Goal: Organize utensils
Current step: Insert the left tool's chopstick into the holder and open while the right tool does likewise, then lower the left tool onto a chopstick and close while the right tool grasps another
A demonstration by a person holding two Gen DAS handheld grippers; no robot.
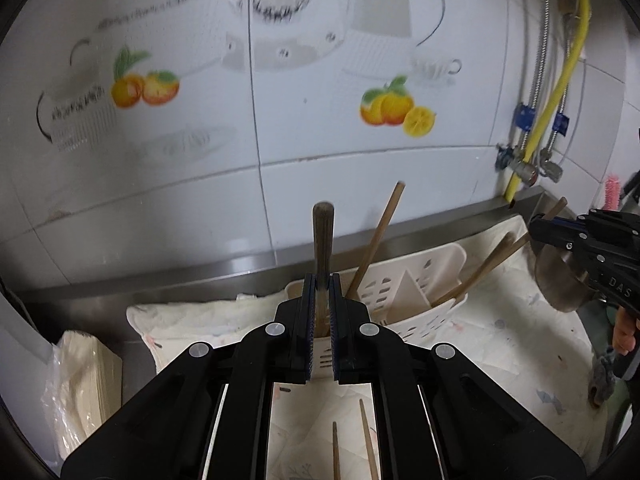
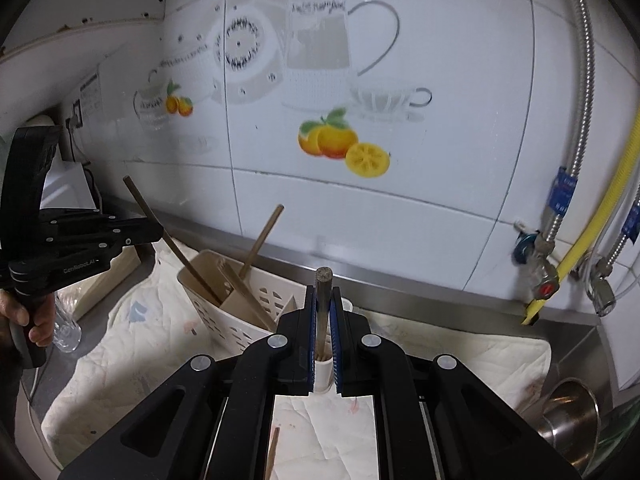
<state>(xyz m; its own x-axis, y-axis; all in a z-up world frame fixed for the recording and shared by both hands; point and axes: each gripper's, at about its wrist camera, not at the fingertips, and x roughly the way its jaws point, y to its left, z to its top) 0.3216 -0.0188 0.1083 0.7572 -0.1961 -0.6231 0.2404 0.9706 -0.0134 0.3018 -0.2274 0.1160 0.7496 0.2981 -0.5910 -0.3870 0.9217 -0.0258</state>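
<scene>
Both grippers clamping chopsticks above the holder.

Left gripper (image 1: 320,284) and right gripper (image 2: 324,300) are each pinching an upright chopstick (image 1: 323,248) (image 2: 322,304); the holder (image 1: 404,292) is sitting on cloth; only right view is showing a pot (image 2: 568,420).

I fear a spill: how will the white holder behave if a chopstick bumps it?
The holder looks like thin slotted plastic, so probably light and easy to shove. It sits on a soft cloth, so it may rock. Long chopsticks lean out, perhaps tipping it.
</scene>
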